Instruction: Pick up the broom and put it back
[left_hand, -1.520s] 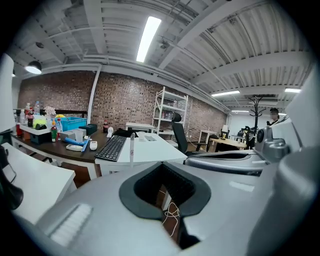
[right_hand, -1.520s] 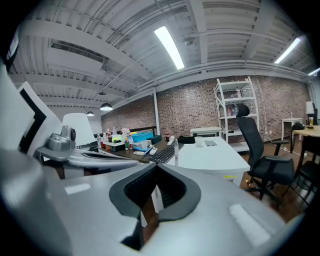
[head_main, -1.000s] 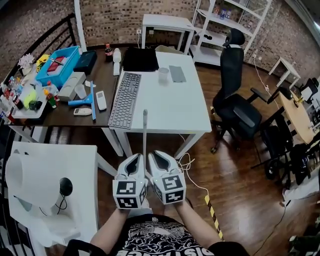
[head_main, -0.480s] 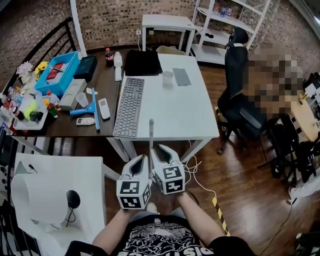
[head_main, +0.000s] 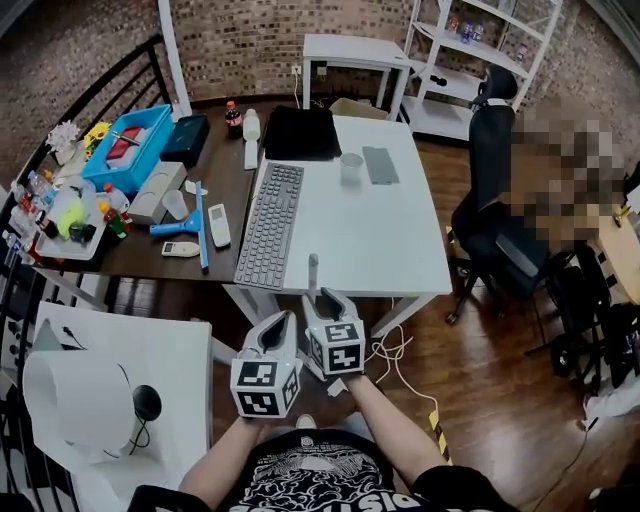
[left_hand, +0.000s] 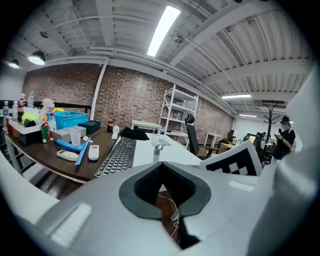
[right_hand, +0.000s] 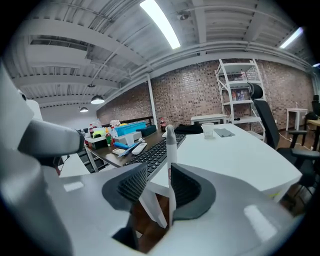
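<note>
The broom's pale handle (head_main: 313, 274) stands upright at the front edge of the white table (head_main: 400, 240); its brush end is hidden below my hands. My right gripper (head_main: 322, 298) is around the handle with its jaws opening. In the right gripper view the handle (right_hand: 170, 145) lies against the right pad, and a gap shows on the left side of the gripper (right_hand: 159, 170). My left gripper (head_main: 284, 318) sits just left of it, tips together and nothing held. In the left gripper view the handle's top (left_hand: 157, 151) rises beyond the shut gripper (left_hand: 160, 164).
A keyboard (head_main: 268, 225), cup (head_main: 350, 167) and dark bag (head_main: 300, 132) lie on the white table. The dark desk (head_main: 140, 250) at left is cluttered with a blue bin (head_main: 135, 145). An office chair (head_main: 495, 220) stands right. A white cable (head_main: 390, 350) trails on the floor.
Both grippers have shifted toward the white table's front edge with the handle. The right jaws have spread and now stand off the handle on one side.
</note>
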